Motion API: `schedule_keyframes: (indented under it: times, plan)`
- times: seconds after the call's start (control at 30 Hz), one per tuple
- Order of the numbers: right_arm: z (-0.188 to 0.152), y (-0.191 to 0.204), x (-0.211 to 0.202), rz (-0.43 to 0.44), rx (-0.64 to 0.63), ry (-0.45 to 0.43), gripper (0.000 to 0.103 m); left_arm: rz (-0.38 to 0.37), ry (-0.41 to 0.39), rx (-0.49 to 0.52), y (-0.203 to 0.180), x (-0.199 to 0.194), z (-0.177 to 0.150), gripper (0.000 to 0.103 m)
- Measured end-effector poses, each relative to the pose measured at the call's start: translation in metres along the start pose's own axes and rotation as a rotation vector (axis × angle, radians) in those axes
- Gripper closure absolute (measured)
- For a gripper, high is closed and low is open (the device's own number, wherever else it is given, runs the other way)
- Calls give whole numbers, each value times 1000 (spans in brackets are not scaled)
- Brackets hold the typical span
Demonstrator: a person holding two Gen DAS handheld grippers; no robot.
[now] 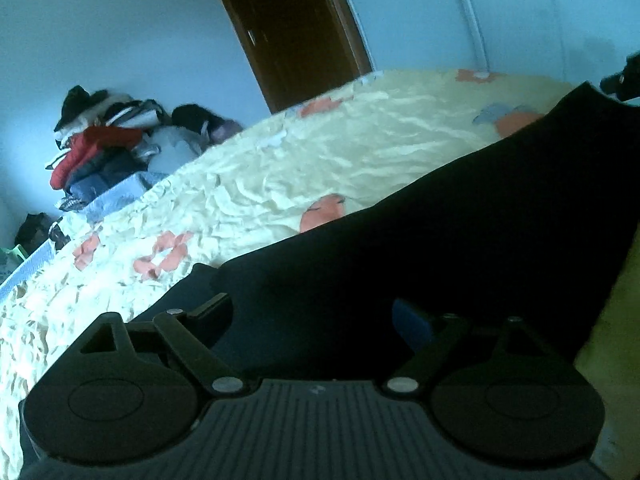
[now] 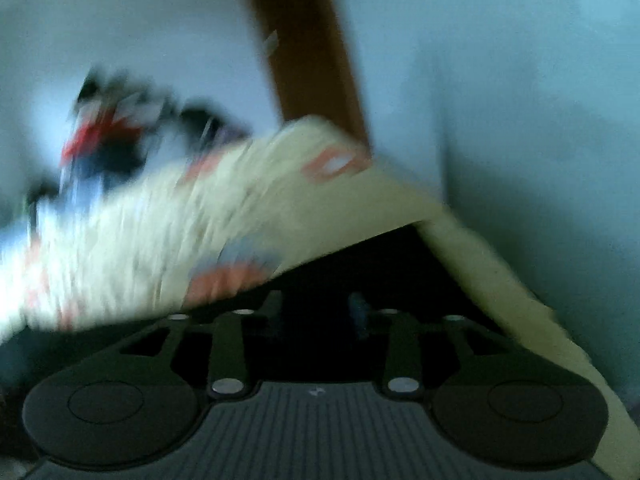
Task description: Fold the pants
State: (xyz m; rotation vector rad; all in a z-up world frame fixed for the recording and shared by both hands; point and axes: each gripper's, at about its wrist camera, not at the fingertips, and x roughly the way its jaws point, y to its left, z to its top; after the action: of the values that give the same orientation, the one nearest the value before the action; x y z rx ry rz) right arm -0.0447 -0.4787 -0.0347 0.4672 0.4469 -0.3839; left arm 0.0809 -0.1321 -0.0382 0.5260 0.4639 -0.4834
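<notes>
Two black two-finger grippers are working over a pair of dark, nearly black fabric pants [image 1: 460, 232] that is lying flat across a cream quilted bedspread with orange flower patches [image 1: 280, 168]. In the left wrist view the left gripper [image 1: 316, 312] is hovering low over the near edge of the pants, its fingers spread wide with nothing pinched between them. In the blurred right wrist view the right gripper [image 2: 316, 312] is standing partly spread over dark cloth; whether it is touching that cloth I cannot tell. Far back, a heap of mixed red, white and dark clothes [image 1: 108, 136] is sitting against the pale wall beside a brown wooden door [image 1: 288, 28].
</notes>
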Motion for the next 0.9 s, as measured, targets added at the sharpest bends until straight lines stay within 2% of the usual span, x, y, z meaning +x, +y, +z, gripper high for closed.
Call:
schedule_keyframes:
  times: [0.07, 0.17, 0.3, 0.43, 0.57, 0.77, 0.9]
  plan:
    - [2, -24, -19, -9, 116, -34, 47, -25, -14, -36, -1, -7, -3, 11]
    - [-1, -49, -36, 24, 253, -27, 47, -35, -18, -110, -2, -11, -4, 11]
    - [-11, -68, -39, 132, 449, 38, 47, -65, -15, -179, 0, -15, -4, 11]
    - [-28, -75, -32, 173, 571, 113, 47, -55, -18, -157, -3, -20, -6, 11]
    - [-43, -79, -29, 148, 651, 109, 49, -45, -27, -143, -4, -25, -8, 10]
    - [-38, -83, -6, 172, 696, 7, 49, -68, -22, -200, 1, -26, -6, 10]
    - [-32, -85, 9, 169, 678, -54, 50, -61, -20, -198, 1, -28, -6, 10]
